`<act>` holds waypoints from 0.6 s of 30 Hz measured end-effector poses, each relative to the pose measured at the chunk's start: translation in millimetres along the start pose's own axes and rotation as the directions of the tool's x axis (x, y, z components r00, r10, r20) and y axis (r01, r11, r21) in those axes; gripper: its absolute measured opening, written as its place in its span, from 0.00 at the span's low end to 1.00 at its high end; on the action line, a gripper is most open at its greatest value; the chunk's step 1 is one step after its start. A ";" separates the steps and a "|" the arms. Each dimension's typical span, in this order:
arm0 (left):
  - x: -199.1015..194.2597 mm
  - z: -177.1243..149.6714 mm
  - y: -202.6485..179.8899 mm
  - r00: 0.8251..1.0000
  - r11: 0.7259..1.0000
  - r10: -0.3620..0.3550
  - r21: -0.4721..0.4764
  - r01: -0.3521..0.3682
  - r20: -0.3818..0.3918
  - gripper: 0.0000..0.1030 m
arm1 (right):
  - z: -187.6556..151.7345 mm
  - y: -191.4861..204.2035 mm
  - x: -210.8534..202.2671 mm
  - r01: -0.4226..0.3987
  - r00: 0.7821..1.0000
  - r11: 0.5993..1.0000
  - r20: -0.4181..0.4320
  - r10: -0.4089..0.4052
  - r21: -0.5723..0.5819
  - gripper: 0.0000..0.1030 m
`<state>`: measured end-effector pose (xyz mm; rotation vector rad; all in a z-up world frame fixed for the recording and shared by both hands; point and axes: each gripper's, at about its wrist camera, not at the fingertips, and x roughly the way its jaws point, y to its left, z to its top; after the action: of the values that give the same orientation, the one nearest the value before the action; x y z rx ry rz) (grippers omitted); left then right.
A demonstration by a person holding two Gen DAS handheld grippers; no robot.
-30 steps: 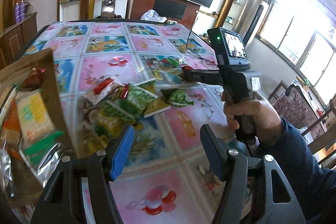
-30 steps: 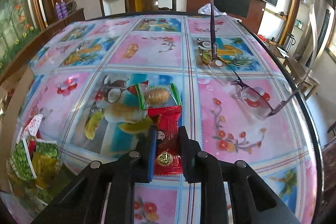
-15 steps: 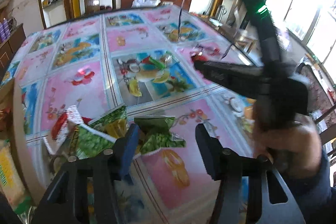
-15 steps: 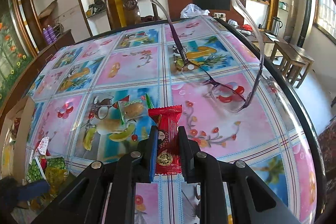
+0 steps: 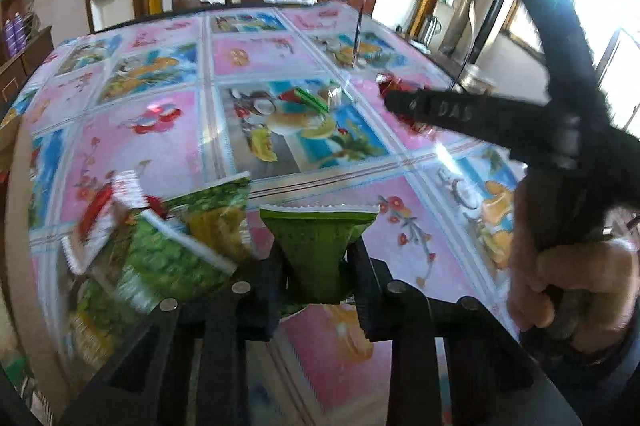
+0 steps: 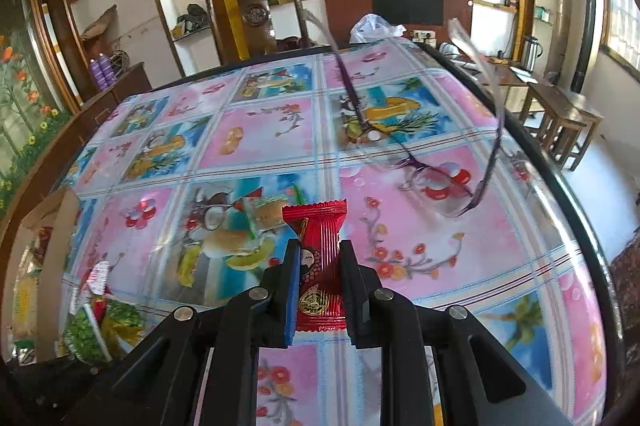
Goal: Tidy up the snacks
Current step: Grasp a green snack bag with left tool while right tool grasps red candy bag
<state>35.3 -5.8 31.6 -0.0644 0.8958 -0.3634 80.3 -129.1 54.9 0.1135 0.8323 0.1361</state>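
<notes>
table (image 6: 560,218): fruit-and-flower cloth
glasses (image 6: 440,182): near right edge, arms up
clear snack (image 6: 264,214): middle
green packets (image 5: 180,246): near left edge
box (image 6: 52,218): left edge

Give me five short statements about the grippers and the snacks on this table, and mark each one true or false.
1. The right gripper is shut on a red snack packet. True.
2. The left gripper is open with nothing between its fingers. False: its jaws have just been closing and are now shut on a green snack packet.
3. A pair of glasses lies on the tablecloth beyond the red snack packet. True.
4. The glasses are folded shut. False: their arms stand open, pointing upward.
5. More green packets lie on the left beside the held green one. True.
</notes>
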 end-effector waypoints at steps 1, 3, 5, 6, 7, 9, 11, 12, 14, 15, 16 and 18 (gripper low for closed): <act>-6.8 -1.1 1.1 1.000 1.000 -0.006 -0.003 0.006 0.016 0.27 | -0.8 3.6 -0.3 -0.011 1.000 1.000 0.000 0.011 -0.007 0.19; -24.3 -4.5 7.0 0.998 1.000 0.010 -0.010 -0.010 0.065 0.27 | -3.0 12.4 -2.0 -0.030 1.000 0.999 0.003 0.030 -0.030 0.19; -35.5 -5.4 14.9 0.994 0.999 0.023 -0.028 -0.021 0.103 0.27 | -5.9 22.8 -3.5 -0.059 0.998 0.997 0.008 0.059 -0.056 0.19; -42.0 -5.8 23.7 0.991 0.998 0.042 -0.052 -0.036 0.127 0.27 | -7.8 27.4 -3.8 -0.068 0.998 0.995 0.009 0.068 -0.066 0.19; -46.0 -5.9 30.6 0.988 0.996 0.061 -0.071 -0.051 0.145 0.27 | -10.3 34.0 -3.3 -0.083 0.996 0.993 0.002 0.084 -0.081 0.19; -49.9 -4.7 40.4 0.982 0.993 0.086 -0.097 -0.071 0.168 0.27 | -15.3 43.7 -2.9 -0.115 0.993 0.988 -0.010 0.114 -0.100 0.19; -50.4 -3.1 47.9 0.980 0.990 0.098 -0.116 -0.078 0.175 0.27 | -18.8 51.3 -3.0 -0.141 0.990 0.983 -0.017 0.140 -0.116 0.19; -49.7 -2.7 51.2 0.980 0.989 0.100 -0.127 -0.078 0.174 0.27 | -20.5 54.5 -3.7 -0.160 0.987 0.980 -0.019 0.158 -0.123 0.19; -50.5 -3.9 56.0 0.980 0.987 0.095 -0.146 -0.069 0.173 0.27 | -22.2 58.0 -4.9 -0.180 0.984 0.975 -0.018 0.179 -0.128 0.19; -50.6 -3.7 58.3 0.981 0.986 0.093 -0.151 -0.067 0.171 0.27 | -23.1 60.4 -5.2 -0.191 0.981 0.972 -0.019 0.191 -0.134 0.19; -50.1 -3.1 59.5 0.981 0.986 0.095 -0.155 -0.069 0.169 0.27 | -23.6 61.9 -5.4 -0.196 0.981 0.971 -0.019 0.195 -0.135 0.19; -49.6 -2.0 61.7 0.981 0.985 0.095 -0.159 -0.068 0.166 0.27 | -24.9 64.0 -5.8 -0.201 0.980 0.970 -0.019 0.200 -0.137 0.19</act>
<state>23.0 68.9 55.0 -0.1974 0.7499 -0.2083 53.1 -65.8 52.4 0.0664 0.8131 0.3842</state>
